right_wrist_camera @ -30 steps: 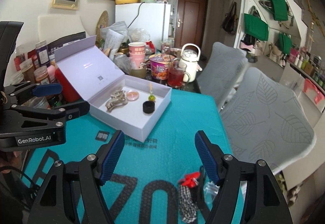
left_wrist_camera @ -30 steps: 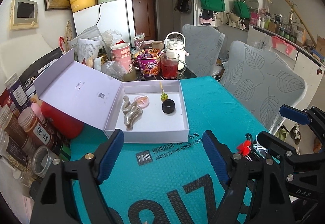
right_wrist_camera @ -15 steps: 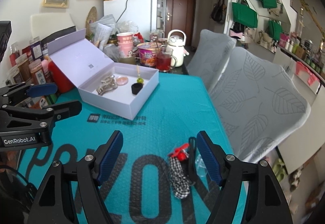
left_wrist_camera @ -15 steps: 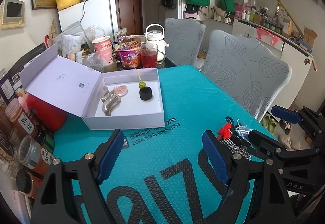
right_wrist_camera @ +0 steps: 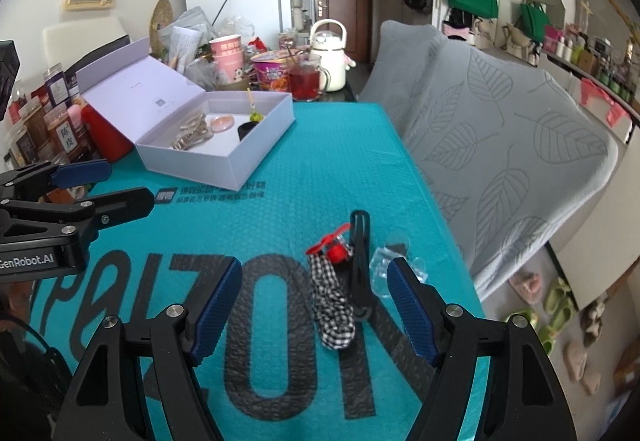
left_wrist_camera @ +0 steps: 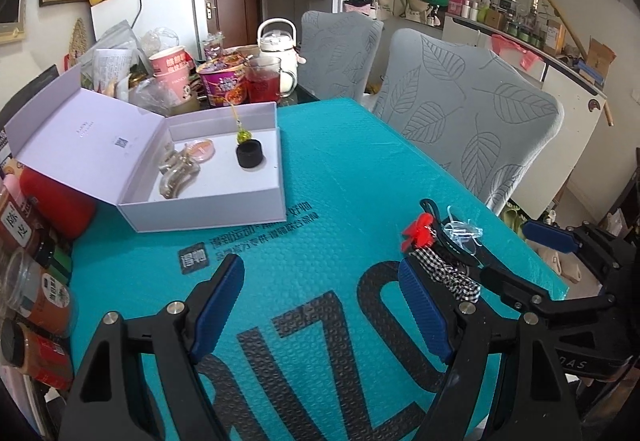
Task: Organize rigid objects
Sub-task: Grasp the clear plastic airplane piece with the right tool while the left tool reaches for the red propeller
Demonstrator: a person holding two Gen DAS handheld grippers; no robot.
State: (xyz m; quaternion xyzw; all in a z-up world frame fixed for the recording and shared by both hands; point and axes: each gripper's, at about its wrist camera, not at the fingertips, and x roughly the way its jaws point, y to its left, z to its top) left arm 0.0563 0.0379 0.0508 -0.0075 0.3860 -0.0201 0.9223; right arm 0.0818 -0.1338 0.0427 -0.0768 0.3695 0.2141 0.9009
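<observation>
A small pile lies on the teal mat (right_wrist_camera: pixel 320 169): a red bow clip (right_wrist_camera: pixel 334 249), a black-and-white checked bow (right_wrist_camera: pixel 332 305), a long black clip (right_wrist_camera: pixel 360 261) and a clear clip (right_wrist_camera: pixel 390 261). My right gripper (right_wrist_camera: pixel 314 305) hovers open just over them, the checked bow showing between its blue pads, untouched. My left gripper (left_wrist_camera: pixel 320 305) stands open over bare mat, the pile (left_wrist_camera: pixel 440 253) just to its right. The open lilac box (left_wrist_camera: pixel 200 169) holds a hair claw (left_wrist_camera: pixel 176 169), a pink compact (left_wrist_camera: pixel 202 149), a black ring (left_wrist_camera: pixel 250 157) and a green charm (left_wrist_camera: pixel 242 135).
Jars and a red can (left_wrist_camera: pixel 56 201) crowd the table's left edge. Cups, a noodle bowl (left_wrist_camera: pixel 224 85), a red drink and a white kettle (left_wrist_camera: pixel 278 41) stand behind the box. Grey leaf-patterned chairs (left_wrist_camera: pixel 472 109) line the right side. Slippers lie on the floor (right_wrist_camera: pixel 556 301).
Both grippers have sunk toward the mat and drawn back from the box. The pile of hair accessories has come up between the right gripper's fingers and beside the left gripper's right finger.
</observation>
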